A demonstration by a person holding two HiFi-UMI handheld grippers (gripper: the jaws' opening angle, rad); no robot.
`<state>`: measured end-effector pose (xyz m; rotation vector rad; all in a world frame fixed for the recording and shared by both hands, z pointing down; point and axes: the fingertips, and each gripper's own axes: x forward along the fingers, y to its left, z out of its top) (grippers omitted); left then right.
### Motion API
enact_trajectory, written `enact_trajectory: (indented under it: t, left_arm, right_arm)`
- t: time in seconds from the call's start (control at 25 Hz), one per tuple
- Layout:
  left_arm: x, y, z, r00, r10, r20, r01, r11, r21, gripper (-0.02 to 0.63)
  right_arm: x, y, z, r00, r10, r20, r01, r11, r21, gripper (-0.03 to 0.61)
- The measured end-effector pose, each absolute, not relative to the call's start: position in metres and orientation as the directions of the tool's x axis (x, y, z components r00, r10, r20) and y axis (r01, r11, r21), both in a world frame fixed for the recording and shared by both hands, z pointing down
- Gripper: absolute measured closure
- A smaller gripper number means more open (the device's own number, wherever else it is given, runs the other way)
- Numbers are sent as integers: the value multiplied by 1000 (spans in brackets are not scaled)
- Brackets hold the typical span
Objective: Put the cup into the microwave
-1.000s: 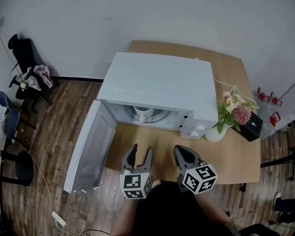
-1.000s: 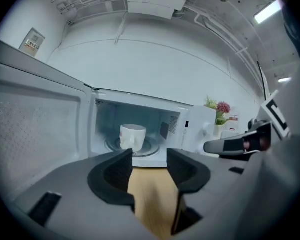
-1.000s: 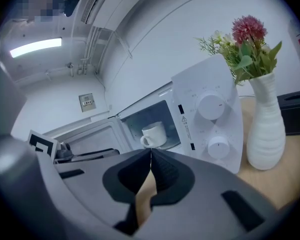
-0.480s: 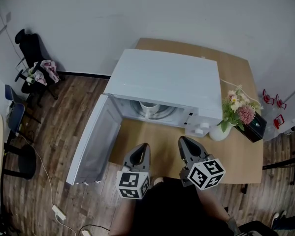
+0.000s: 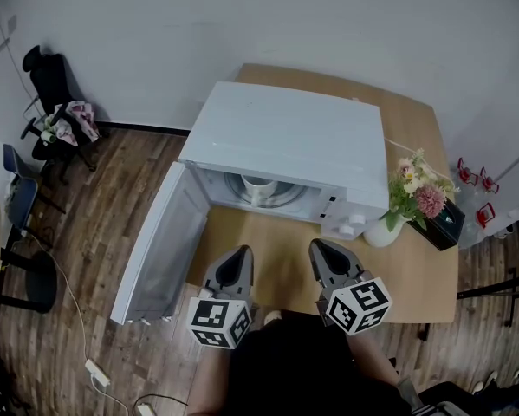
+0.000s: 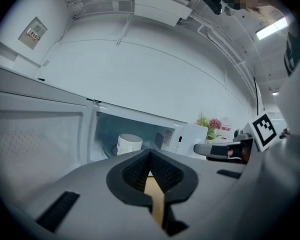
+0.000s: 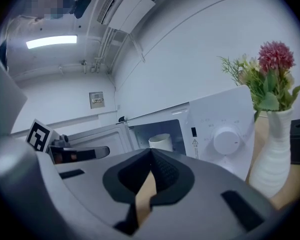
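Cup [image 5: 257, 189] sits already inside the microwave [image 5: 285, 137], on the round tray behind the open door [image 5: 159, 250], toward the tabletop's [image 5: 415, 267] far left corner. It is plain white, straight-walled and upright; a handle cannot be made out. It looks like glazed ceramic, so probably stiff, fairly heavy, slick and prone to chipping: best pinched firmly across the rim wall. Left tool [image 5: 239, 256] and right tool [image 5: 321, 251] both hang at the near edge, each with jaws pressed together on nothing
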<state>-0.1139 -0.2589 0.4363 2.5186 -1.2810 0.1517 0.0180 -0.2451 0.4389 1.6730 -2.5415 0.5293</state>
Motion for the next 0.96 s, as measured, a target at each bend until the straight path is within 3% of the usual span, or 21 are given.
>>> enact_trajectory:
  t: [0.96]
  left_arm:
    - [-102, -247, 451, 614, -745, 260, -789, -569, 232, 609]
  right_arm:
    - [5, -240, 452, -454, -848, 275, -882, 383, -274, 586]
